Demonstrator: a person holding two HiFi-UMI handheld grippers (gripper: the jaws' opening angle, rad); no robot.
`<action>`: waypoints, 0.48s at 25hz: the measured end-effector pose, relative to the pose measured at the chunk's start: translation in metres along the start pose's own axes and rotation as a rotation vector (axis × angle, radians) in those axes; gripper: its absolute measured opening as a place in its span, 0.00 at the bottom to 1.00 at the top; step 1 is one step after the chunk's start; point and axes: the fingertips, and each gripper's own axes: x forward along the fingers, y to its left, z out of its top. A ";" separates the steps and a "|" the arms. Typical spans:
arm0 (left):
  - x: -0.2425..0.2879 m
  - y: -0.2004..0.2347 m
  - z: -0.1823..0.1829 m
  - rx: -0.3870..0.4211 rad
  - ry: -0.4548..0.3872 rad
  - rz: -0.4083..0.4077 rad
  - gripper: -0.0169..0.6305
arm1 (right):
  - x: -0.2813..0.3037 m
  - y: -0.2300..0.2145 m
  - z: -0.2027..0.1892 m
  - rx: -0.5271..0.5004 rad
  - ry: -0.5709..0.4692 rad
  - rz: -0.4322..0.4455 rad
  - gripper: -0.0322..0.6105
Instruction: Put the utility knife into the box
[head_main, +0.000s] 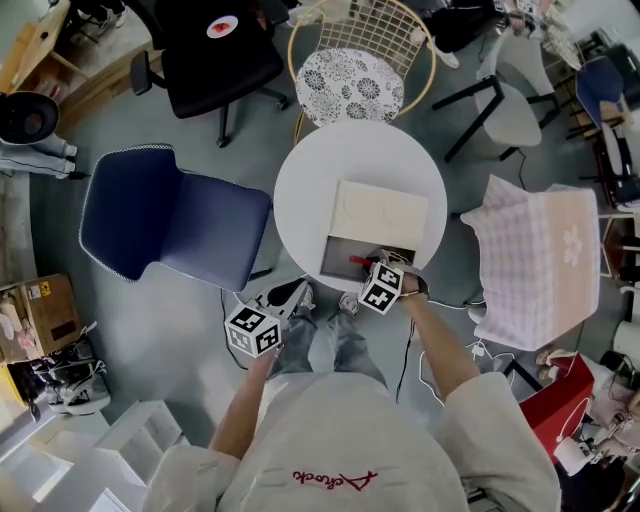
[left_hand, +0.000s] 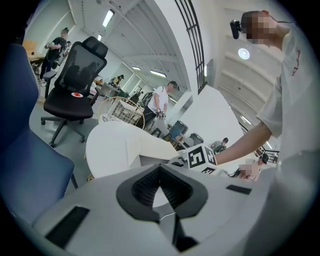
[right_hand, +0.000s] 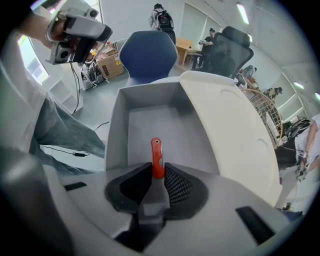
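A round white table (head_main: 300, 190) carries an open box (head_main: 340, 258) with a grey inside and a white lid (head_main: 378, 212) folded back. My right gripper (head_main: 372, 268) is shut on a red utility knife (head_main: 358, 262) and holds it just over the box's near wall. In the right gripper view the knife (right_hand: 157, 152) sticks out from between the jaws of the right gripper (right_hand: 158, 171), above the grey box floor (right_hand: 150, 117). My left gripper (head_main: 272, 312) hangs below the table's near edge, off the box. Its jaws (left_hand: 160, 172) meet at the tips with nothing between them.
A blue chair (head_main: 170, 215) stands left of the table and a black office chair (head_main: 215, 50) at the back left. A wire chair with a patterned cushion (head_main: 350, 85) is behind the table. A seat under pink checked cloth (head_main: 545, 260) stands right. Cables lie on the floor.
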 end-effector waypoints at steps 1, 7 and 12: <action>0.000 0.000 -0.001 0.000 0.000 -0.001 0.04 | -0.001 0.000 0.000 0.001 -0.006 -0.002 0.18; 0.000 -0.001 0.003 0.004 -0.004 -0.008 0.04 | -0.009 -0.003 0.003 -0.031 -0.001 -0.012 0.23; 0.001 -0.004 0.010 0.021 -0.015 -0.026 0.04 | -0.017 -0.005 0.006 -0.038 -0.016 -0.065 0.23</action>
